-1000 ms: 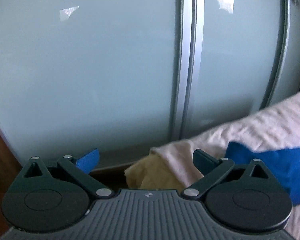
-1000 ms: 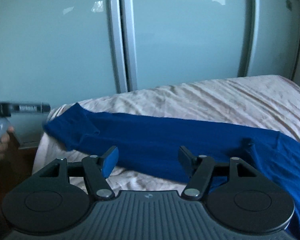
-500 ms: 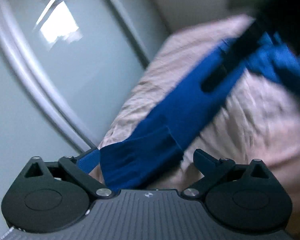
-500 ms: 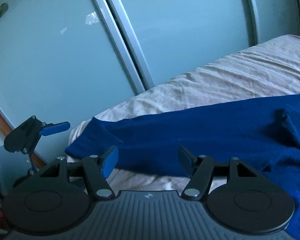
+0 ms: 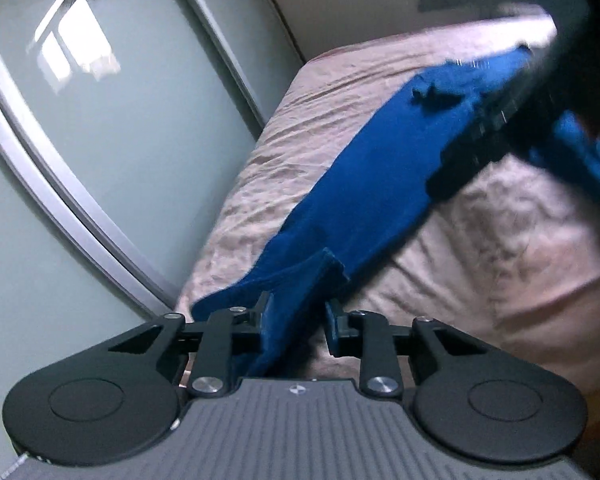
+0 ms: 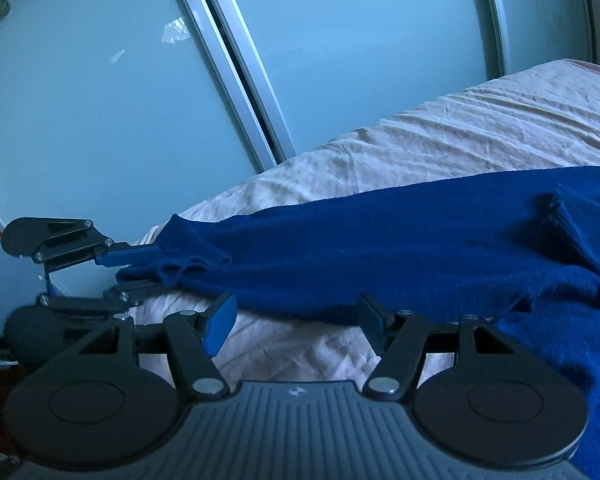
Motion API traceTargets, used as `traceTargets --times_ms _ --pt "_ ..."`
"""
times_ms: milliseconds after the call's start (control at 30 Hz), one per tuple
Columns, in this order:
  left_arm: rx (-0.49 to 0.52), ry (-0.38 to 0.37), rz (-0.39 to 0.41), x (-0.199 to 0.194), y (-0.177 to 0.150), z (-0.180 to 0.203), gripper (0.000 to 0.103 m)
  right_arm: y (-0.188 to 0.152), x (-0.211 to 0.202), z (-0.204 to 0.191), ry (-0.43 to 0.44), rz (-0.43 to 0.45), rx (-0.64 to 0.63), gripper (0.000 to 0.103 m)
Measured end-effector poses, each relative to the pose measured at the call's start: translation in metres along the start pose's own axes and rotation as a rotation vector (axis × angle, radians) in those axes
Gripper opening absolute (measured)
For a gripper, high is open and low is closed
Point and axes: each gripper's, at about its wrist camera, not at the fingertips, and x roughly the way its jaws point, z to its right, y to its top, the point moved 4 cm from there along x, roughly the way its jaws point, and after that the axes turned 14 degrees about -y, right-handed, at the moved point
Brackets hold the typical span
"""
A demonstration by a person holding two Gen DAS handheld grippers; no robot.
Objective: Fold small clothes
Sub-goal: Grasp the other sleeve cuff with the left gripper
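A blue knit garment (image 5: 364, 184) lies stretched out along the edge of a bed with a pale pink sheet (image 5: 500, 256). My left gripper (image 5: 298, 320) has its jaws partly closed around the sleeve cuff (image 5: 296, 284) at the bed's corner; whether it pinches the cloth is unclear. In the right wrist view the left gripper (image 6: 140, 270) shows at the left, its fingers above and below the cuff (image 6: 184, 266). My right gripper (image 6: 296, 320) is open and empty, just in front of the garment's (image 6: 380, 248) lower edge.
Frosted glass sliding wardrobe doors (image 6: 100, 112) with grey metal frames (image 6: 236, 64) stand close behind the bed. The bed sheet (image 6: 460, 132) is wrinkled. A dark blurred shape (image 5: 540, 80), probably the right gripper, crosses the upper right of the left wrist view.
My left gripper has swung from facing the wardrobe to the bed corner and its jaws have narrowed around the sleeve cuff. My right gripper has shifted closer to the garment's edge.
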Motion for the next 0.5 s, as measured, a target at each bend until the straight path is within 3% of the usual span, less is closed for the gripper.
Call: traceTargets --times_ms 167,267,500 --pt "-0.145 -0.012 0.008 0.007 -0.001 -0.019 0.033 -0.002 0.000 0.003 0.001 -0.005 0.008 0.066" --pt "-0.188 -0.054 0.042 0.002 -0.001 -0.023 0.047 -0.005 -0.002 0.004 0.000 -0.007 0.004 0.069" --pt "-0.236 -0.053 0.059 0.003 0.003 -0.040 0.048 -0.010 0.000 0.006 -0.003 -0.011 0.018 0.071"
